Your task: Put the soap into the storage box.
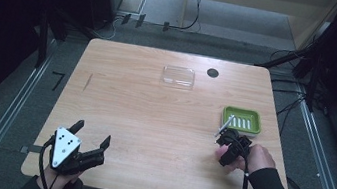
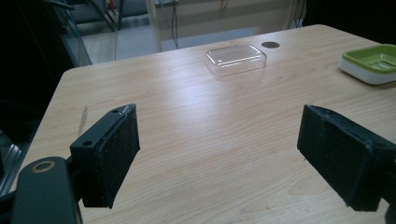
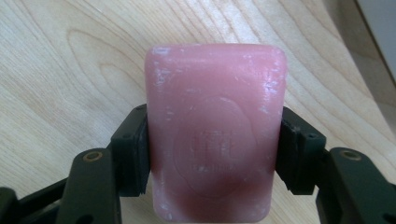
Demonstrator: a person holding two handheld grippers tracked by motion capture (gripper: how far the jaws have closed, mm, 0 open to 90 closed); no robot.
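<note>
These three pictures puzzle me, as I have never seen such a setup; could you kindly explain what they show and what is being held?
A person sits at a wooden table with a hand-held two-jaw gripper in each hand. The high view looks down from above. The other two come from cameras riding on the grippers, looking along their black jaws. The left gripper rests near the table's front edge with its jaws wide apart and nothing between them. The right gripper is shut on a pink bar of soap, clamped by its two long sides. On the table lie a clear plastic lid and a green soap dish, just beyond the right gripper.
</note>
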